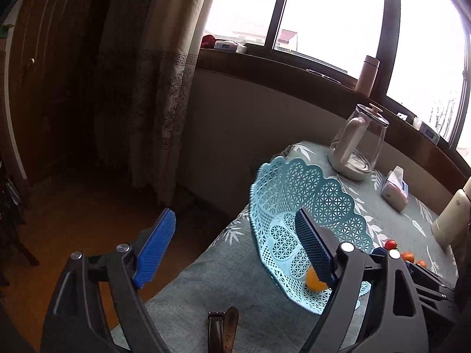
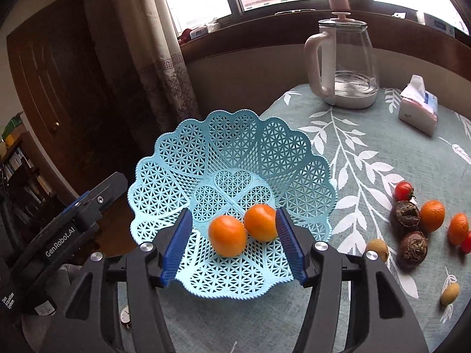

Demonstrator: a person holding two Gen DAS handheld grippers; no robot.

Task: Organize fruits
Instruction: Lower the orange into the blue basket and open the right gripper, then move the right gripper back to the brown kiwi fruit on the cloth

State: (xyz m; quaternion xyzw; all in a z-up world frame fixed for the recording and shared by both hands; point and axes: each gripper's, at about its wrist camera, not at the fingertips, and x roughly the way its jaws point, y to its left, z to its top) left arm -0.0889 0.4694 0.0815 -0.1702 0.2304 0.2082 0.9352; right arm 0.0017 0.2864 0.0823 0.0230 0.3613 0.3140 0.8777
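Right gripper [image 2: 232, 244]: jaws spread wide over the near side of the basket, nothing clamped; blue pads [image 2: 176, 247] stood either side of two oranges, the right pad close beside one, contact not determinable
Left gripper [image 1: 238, 250]: jaws spread wide, nothing held; left pad over the floor beyond the table edge, right pad in front of the basket wall
Basket [image 2: 235, 135]: light blue lattice plastic with scalloped rim, set on the tablecloth near the table's left edge
Oranges in basket: front orange [image 2: 227, 236] and rear orange [image 2: 260, 222] on the basket floor, touching or nearly so; in the left wrist view only one orange [image 1: 315, 281] seen, partly hidden by the pad
Loose fruit: grouped on the cloth to the right of the basket, well apart from it; red tomato [image 2: 403, 190], two dark brown bulbs [image 2: 407, 214], two further oranges [image 2: 432, 215], two small tan fruits [image 2: 377, 249]
Tablecloth [image 2: 382, 153]: grey-green with white leaf print
Kettle [image 2: 344, 64]: glass body, white handle, at the far side of the table
Tissue pack [image 2: 418, 106]: to the right of the kettle
Watch [image 1: 223, 329]: brown strap, lying on the cloth at the near edge
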